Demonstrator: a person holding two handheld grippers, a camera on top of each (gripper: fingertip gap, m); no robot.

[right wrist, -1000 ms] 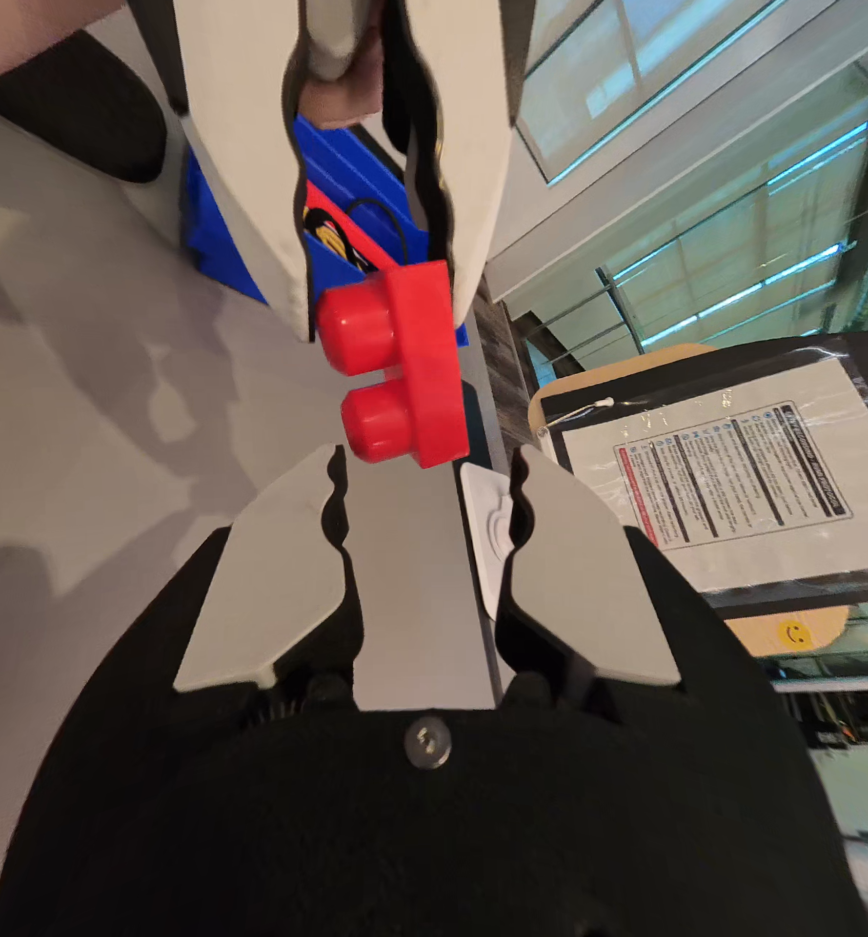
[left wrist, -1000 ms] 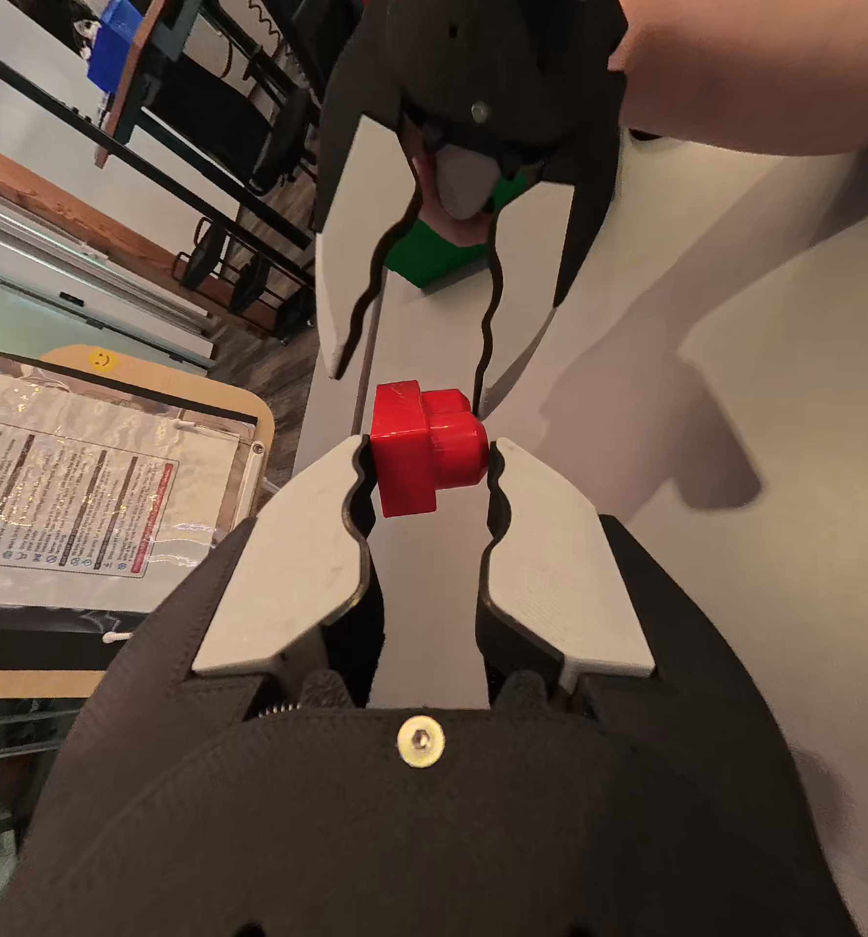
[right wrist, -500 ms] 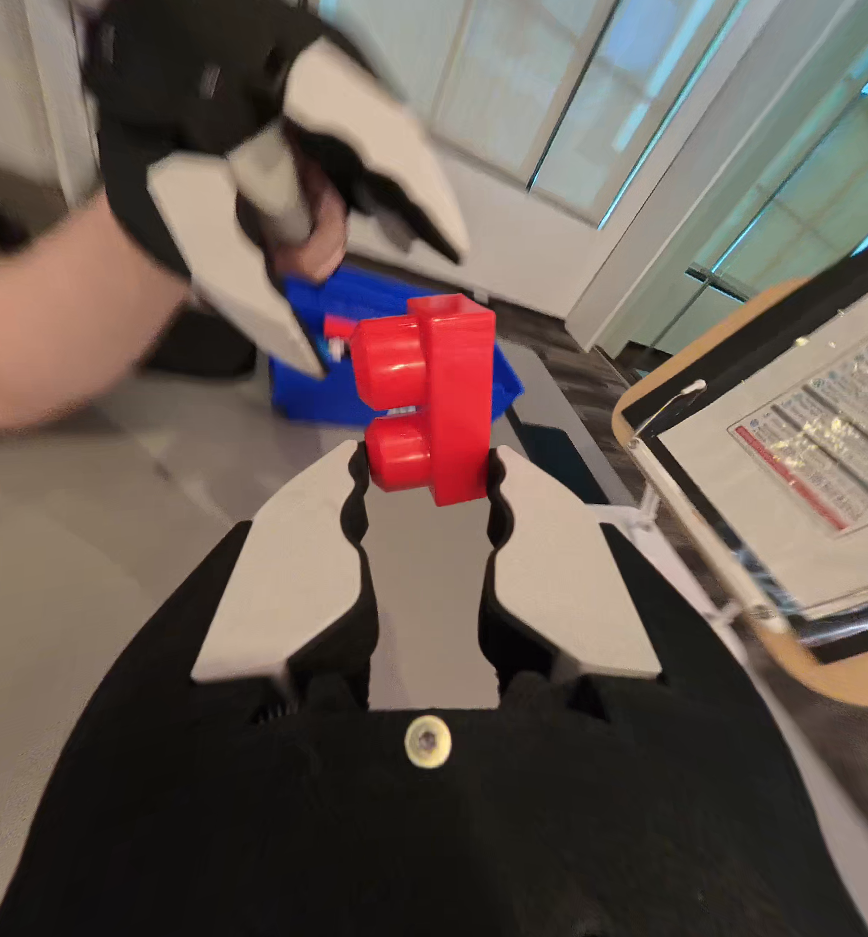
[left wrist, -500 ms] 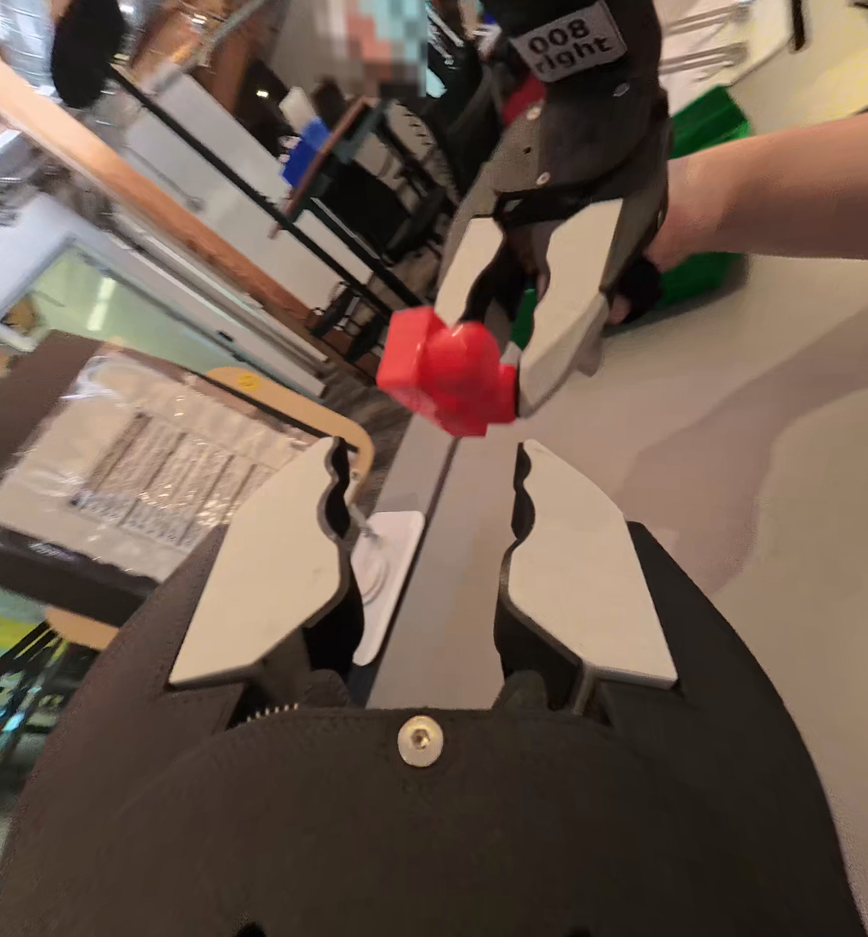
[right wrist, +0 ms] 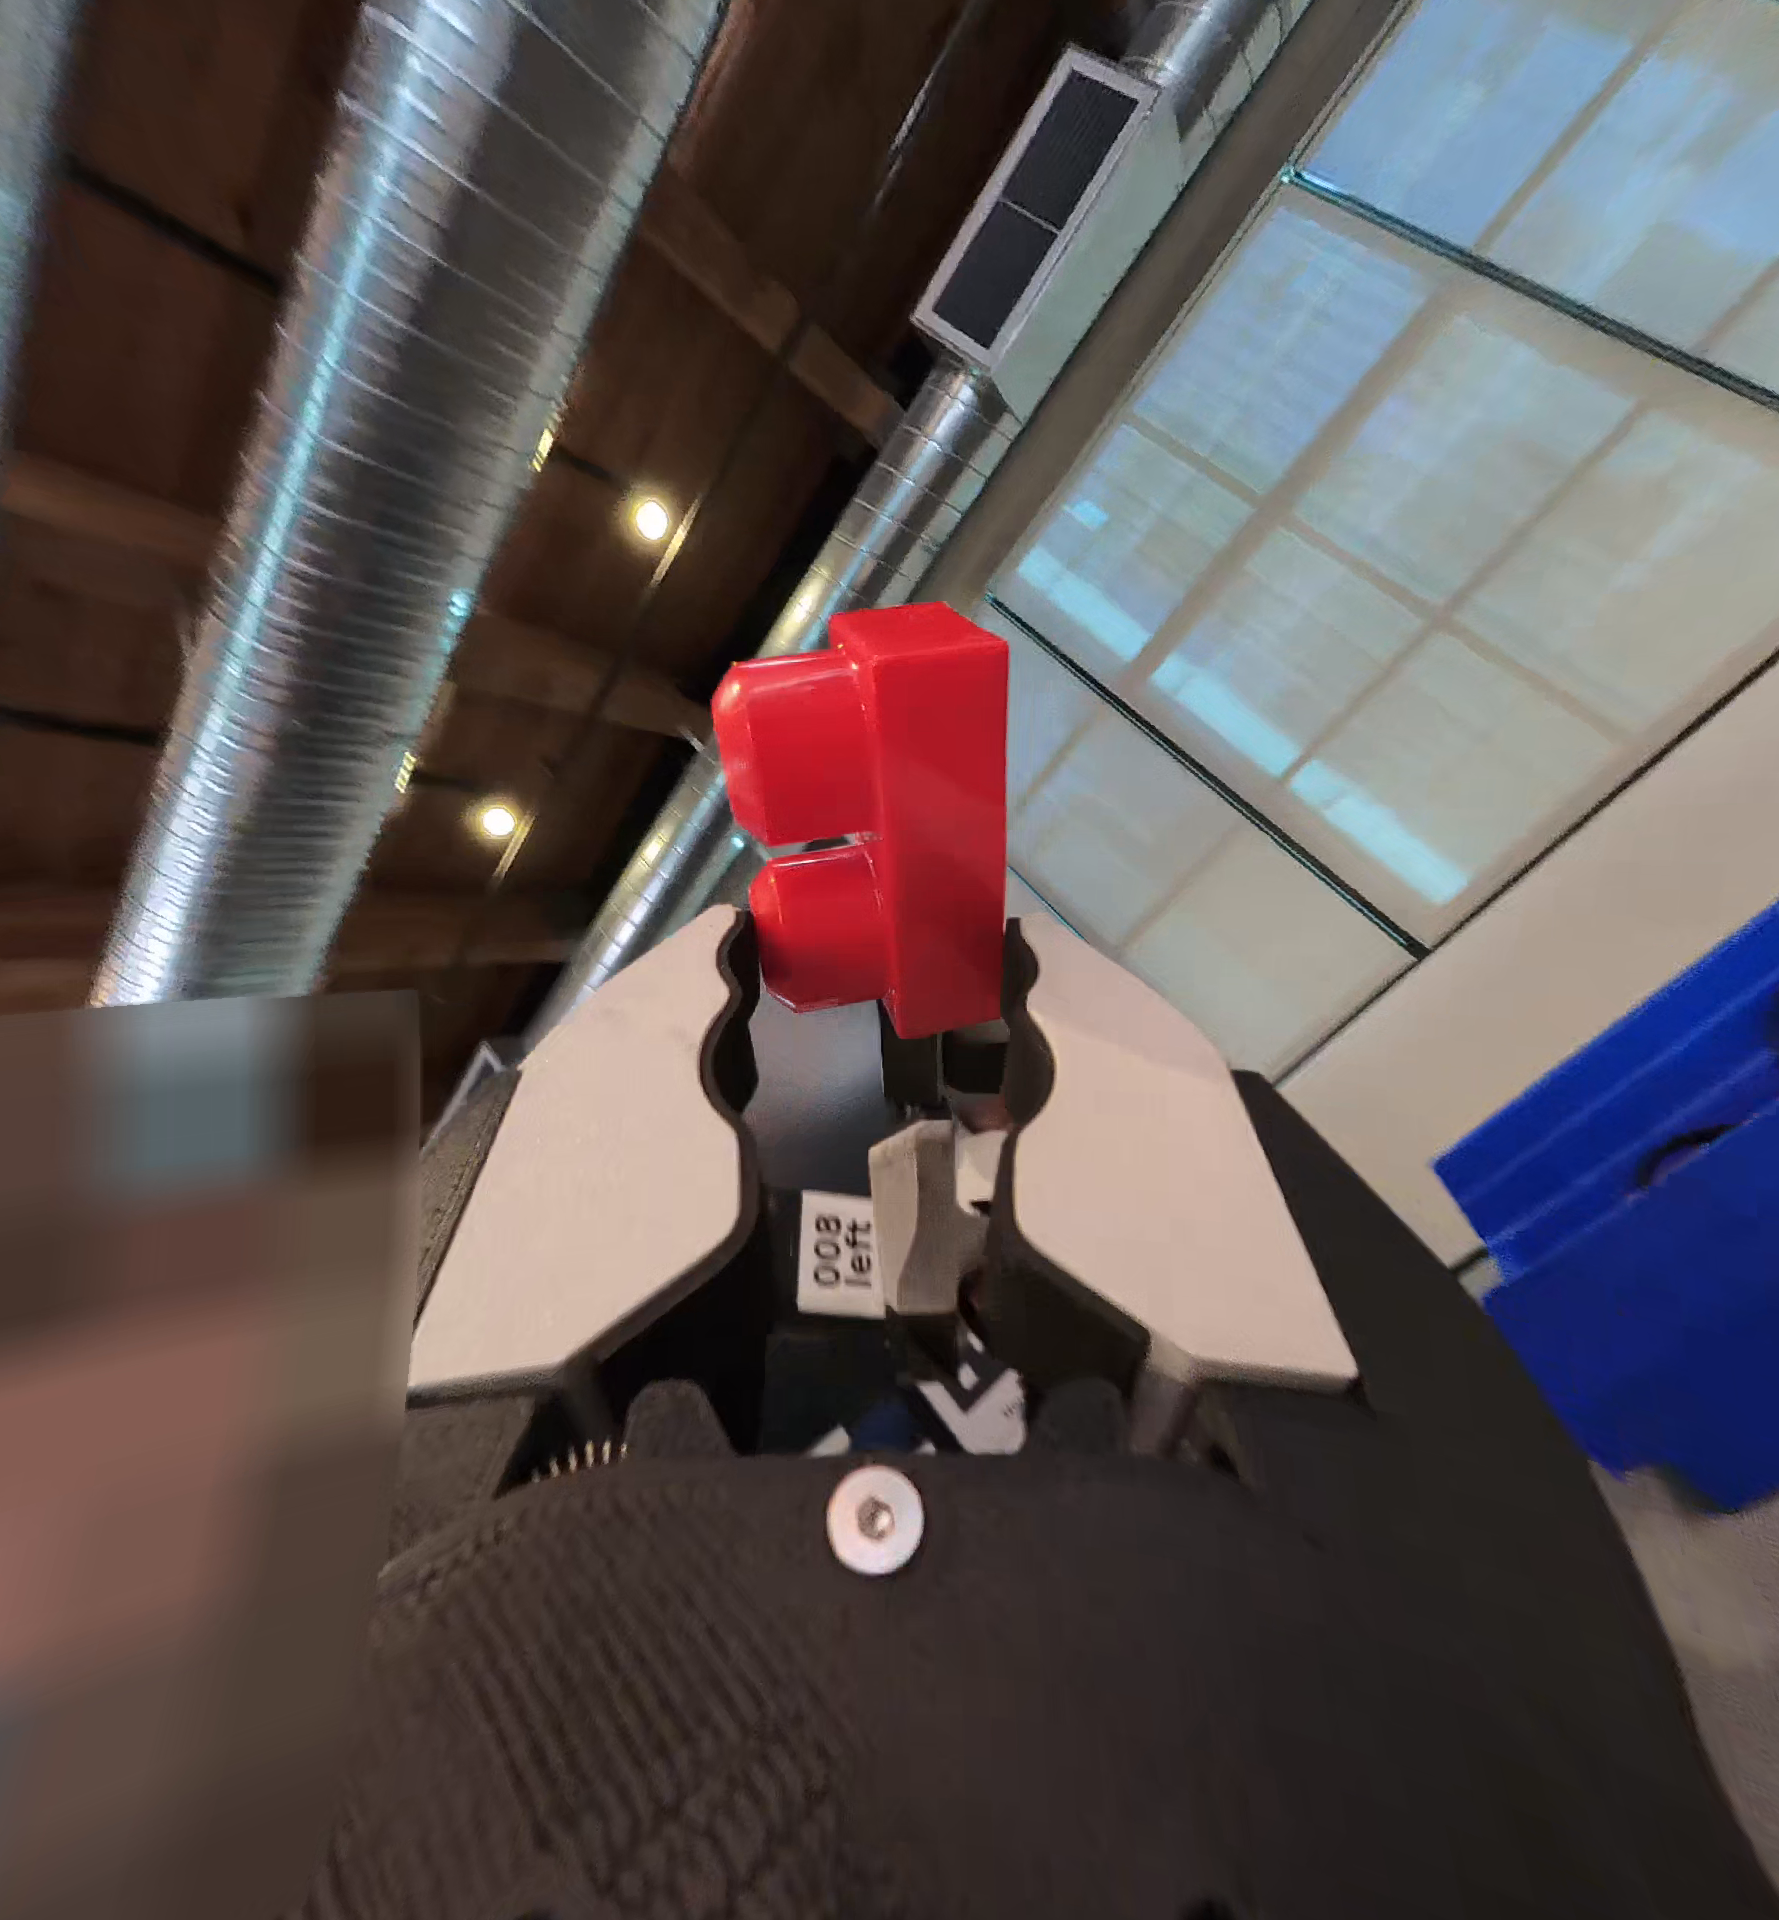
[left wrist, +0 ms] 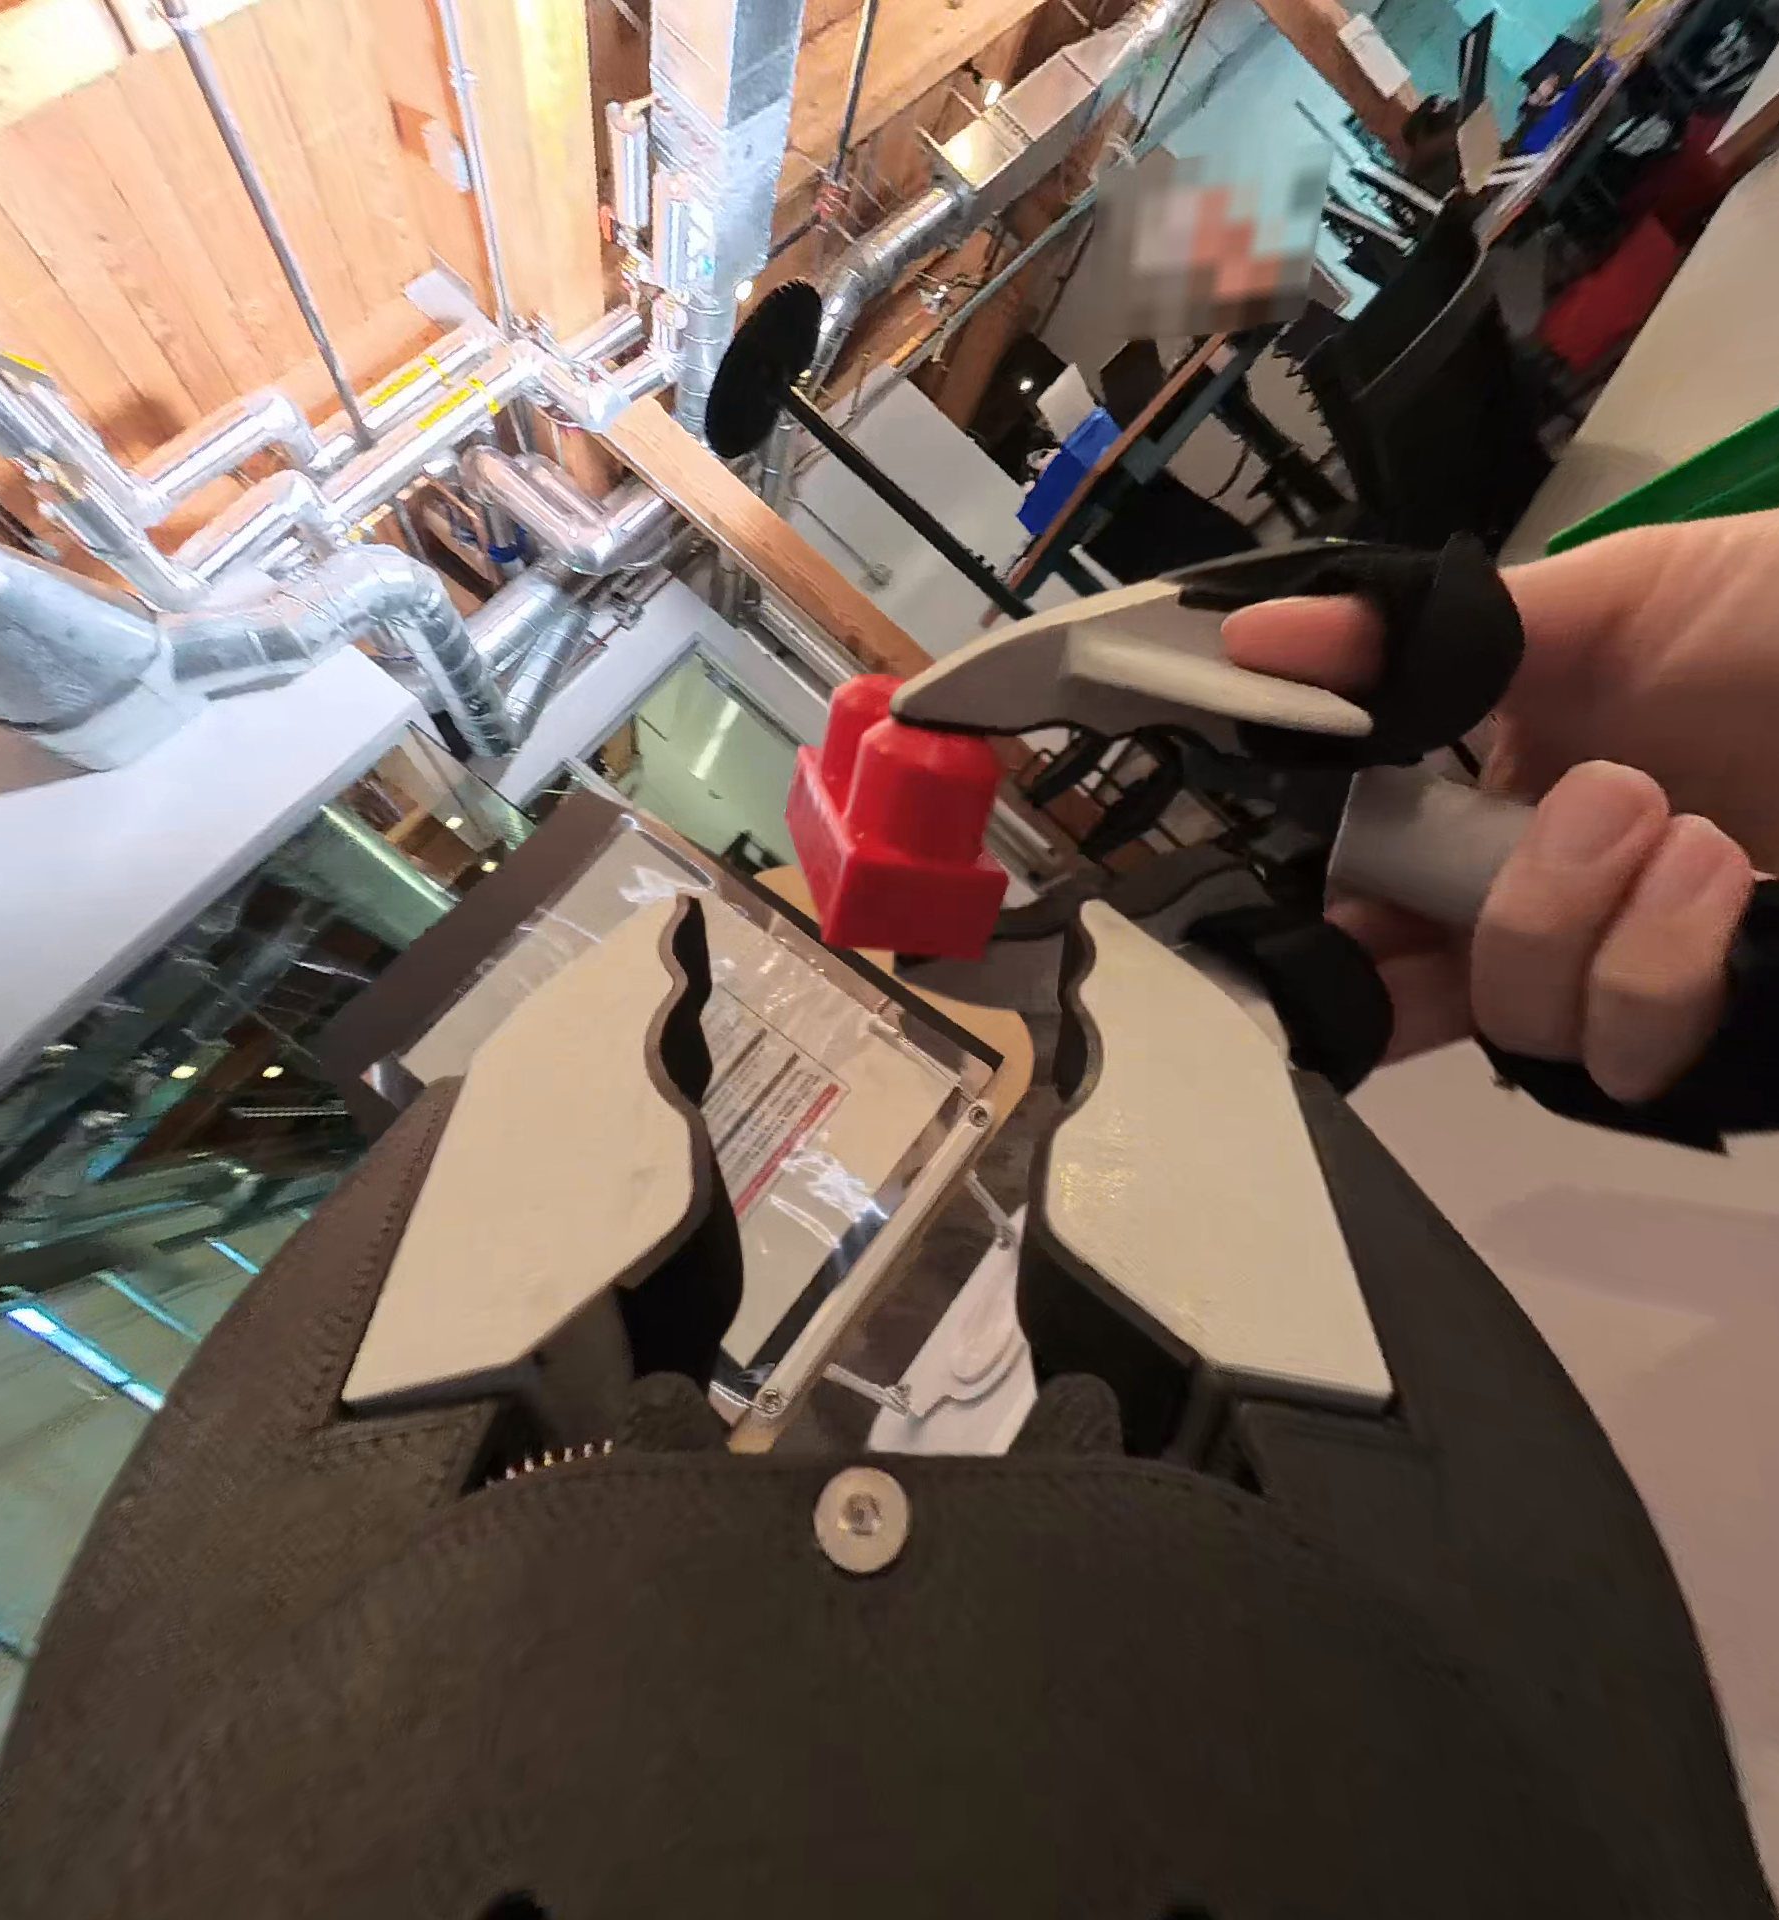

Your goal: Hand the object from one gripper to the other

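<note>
The left gripper [left wrist: 885,935] stands with its jaws spread, nothing between them. Just beyond its tips hangs the red block [left wrist: 895,831] — two studs up — pinched by the right gripper [left wrist: 926,717], which reaches in from the right in a person's hand [left wrist: 1612,831]. Far right — a green bin [left wrist: 1737,468] on the pale table [left wrist: 1643,1299].

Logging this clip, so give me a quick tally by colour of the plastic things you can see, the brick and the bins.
Red brick: 1
Blue bins: 2 (near, far)
Green bin: 1
Total: 4
</note>
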